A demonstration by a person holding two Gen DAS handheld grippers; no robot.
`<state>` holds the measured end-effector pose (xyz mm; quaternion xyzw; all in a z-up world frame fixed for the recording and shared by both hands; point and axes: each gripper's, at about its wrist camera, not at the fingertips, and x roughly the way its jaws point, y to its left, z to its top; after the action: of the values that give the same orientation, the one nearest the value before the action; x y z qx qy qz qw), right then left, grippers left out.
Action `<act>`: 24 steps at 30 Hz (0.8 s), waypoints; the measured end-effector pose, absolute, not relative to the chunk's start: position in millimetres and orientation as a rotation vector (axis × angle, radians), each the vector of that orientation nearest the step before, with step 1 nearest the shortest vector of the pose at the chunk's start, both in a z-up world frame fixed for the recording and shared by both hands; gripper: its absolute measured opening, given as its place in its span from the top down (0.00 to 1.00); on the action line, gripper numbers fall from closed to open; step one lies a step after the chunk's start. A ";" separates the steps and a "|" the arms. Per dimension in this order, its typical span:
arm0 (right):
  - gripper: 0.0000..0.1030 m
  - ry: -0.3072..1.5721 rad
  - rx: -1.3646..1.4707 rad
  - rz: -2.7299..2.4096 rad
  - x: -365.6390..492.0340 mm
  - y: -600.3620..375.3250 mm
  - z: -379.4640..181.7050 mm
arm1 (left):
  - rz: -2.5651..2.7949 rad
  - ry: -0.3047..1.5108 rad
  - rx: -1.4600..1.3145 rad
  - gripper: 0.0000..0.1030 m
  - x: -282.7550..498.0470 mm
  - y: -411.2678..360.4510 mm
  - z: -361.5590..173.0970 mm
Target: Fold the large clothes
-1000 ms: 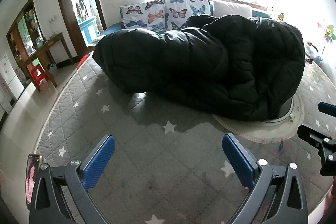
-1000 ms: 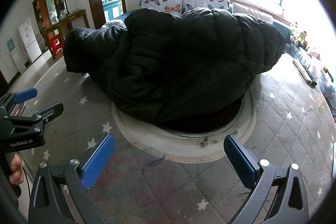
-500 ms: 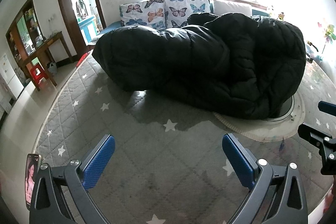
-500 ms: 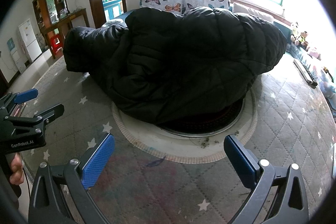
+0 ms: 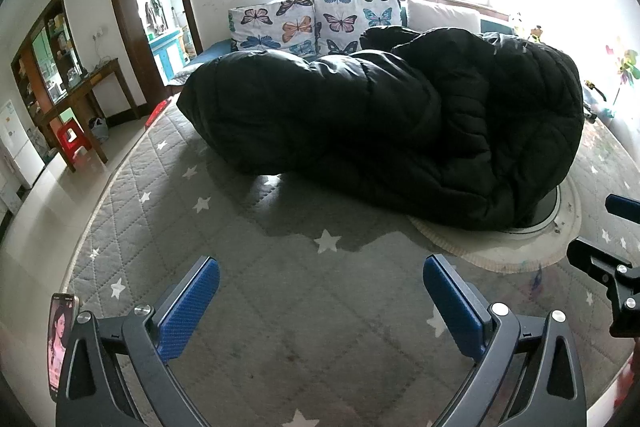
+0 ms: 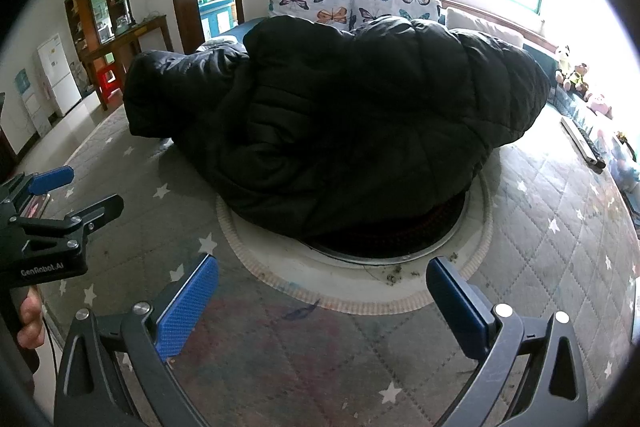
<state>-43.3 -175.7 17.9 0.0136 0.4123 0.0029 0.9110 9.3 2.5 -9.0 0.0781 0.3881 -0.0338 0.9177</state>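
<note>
I had both tools spread wide with nothing between the pads: the left gripper (image 5: 320, 301) and the right gripper (image 6: 322, 301) hung over the grey star-patterned quilted cover (image 5: 280, 307), well short of the garment. The black puffer coat (image 6: 340, 131) lay bunched in a thick heap (more a mound than a fold) across the middle of the cover, its near edge draped over a round white-rimmed opening (image 6: 360, 287). Behind it stood the butterfly-print cushions (image 5: 316, 23). A phone (image 5: 60, 339) sat at my left edge.
</note>
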 end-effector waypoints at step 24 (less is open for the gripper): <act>0.00 0.816 -0.044 0.042 -20.0 -183.6 38.5 | -0.101 0.819 0.179 0.00 46.8 15.0 3.7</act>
<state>-20.0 -183.6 38.5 -0.0216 0.3967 0.0202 0.9175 46.8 15.0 3.7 0.0871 0.3973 -0.0491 0.9122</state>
